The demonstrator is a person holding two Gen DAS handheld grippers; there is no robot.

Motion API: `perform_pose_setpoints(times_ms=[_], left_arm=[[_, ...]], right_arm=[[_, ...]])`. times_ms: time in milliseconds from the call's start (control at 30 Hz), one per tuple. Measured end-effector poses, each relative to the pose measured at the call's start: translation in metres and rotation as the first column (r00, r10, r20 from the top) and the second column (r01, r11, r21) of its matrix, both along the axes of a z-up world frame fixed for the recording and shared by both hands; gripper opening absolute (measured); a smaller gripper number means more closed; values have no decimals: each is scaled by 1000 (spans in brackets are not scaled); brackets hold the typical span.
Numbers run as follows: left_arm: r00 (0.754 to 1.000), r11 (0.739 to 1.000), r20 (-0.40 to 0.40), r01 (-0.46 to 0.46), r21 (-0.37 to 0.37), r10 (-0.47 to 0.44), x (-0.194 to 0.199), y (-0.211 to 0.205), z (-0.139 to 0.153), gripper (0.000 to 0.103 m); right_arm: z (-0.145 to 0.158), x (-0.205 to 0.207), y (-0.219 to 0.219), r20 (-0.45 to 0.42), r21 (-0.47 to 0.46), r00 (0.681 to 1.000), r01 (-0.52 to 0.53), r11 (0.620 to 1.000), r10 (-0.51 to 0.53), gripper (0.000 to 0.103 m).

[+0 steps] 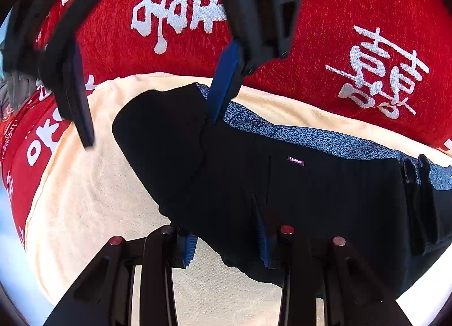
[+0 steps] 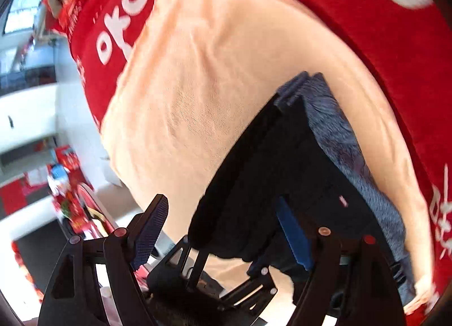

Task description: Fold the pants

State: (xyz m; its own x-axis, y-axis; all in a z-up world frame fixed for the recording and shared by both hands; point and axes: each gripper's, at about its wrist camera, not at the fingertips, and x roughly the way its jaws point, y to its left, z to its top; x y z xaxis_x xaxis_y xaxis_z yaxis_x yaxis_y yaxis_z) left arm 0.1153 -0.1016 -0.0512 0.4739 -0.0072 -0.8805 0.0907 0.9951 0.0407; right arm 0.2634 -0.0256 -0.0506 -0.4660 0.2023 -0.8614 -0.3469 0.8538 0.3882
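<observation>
Nearest the left wrist lens, the left gripper point(image 1: 226, 244) is closed narrow on a bunched fold of the black pants point(image 1: 282, 184), both pads pressing cloth. Pants lie folded on a cream towel point(image 1: 90, 199), which covers a red cloth point(image 1: 339, 43) with white lettering. Above the pants' left end hovers the right gripper point(image 1: 152, 100), jaws spread wide, nothing held. Blue patterned fabric point(image 1: 325, 136) shows along the pants' far edge.
</observation>
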Motion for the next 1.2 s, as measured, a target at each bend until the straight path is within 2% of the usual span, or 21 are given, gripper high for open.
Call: perform_pose_setpoints(times_ms=[100, 133, 167, 200, 233, 400, 567, 767, 900, 1033, 1133, 1200], left_arm=[[1000, 1000, 11, 14, 11, -14, -3, -4, 2, 36], [1000, 1000, 11, 21, 14, -21, -3, -6, 3, 36], [1000, 1000, 4, 25, 16, -25, -2, -7, 3, 36], [1000, 1000, 0, 26, 12, -26, -2, -8, 3, 36], [999, 999, 8, 32, 7, -32, -2, -9, 6, 36], [995, 996, 54, 84, -9, -84, -7, -30, 36, 36], [983, 987, 101, 156, -37, -151, -18, -58, 77, 36], [955, 958, 138, 274, -84, -261, -38, -113, 121, 37], [922, 924, 157, 371, -89, -355, -57, -168, 144, 37], [864, 871, 173, 489, -54, -474, -81, -236, 150, 37], [816, 824, 158, 566, -31, -556, -98, -283, 141, 37], [788, 792, 130, 610, -21, -602, -108, -312, 126, 37]], right_arm=[[-21, -7, 10, -35, -89, 996, -85, 992, 82, 80], [-25, -10, 9, -22, -110, 993, -116, 987, 114, 59], [-25, -13, 8, -10, -110, 991, -133, 985, 133, 46], [-22, -13, 3, 5, -95, 992, -124, 988, 125, 26], [-18, -13, -2, 23, -85, 993, -109, 990, 112, 21], [20, -19, -47, 107, 68, 994, 18, 998, -25, 19], [60, -32, -105, 124, 257, 966, 190, 948, -228, 19], [102, -70, -200, 135, 444, 882, 354, 823, -452, 19], [127, -109, -275, 148, 526, 804, 429, 734, -576, 20], [139, -151, -362, 147, 587, 714, 494, 642, -684, 22], [126, -182, -418, 111, 612, 635, 562, 556, -765, 22], [115, -201, -458, 95, 611, 593, 599, 517, -800, 22]])
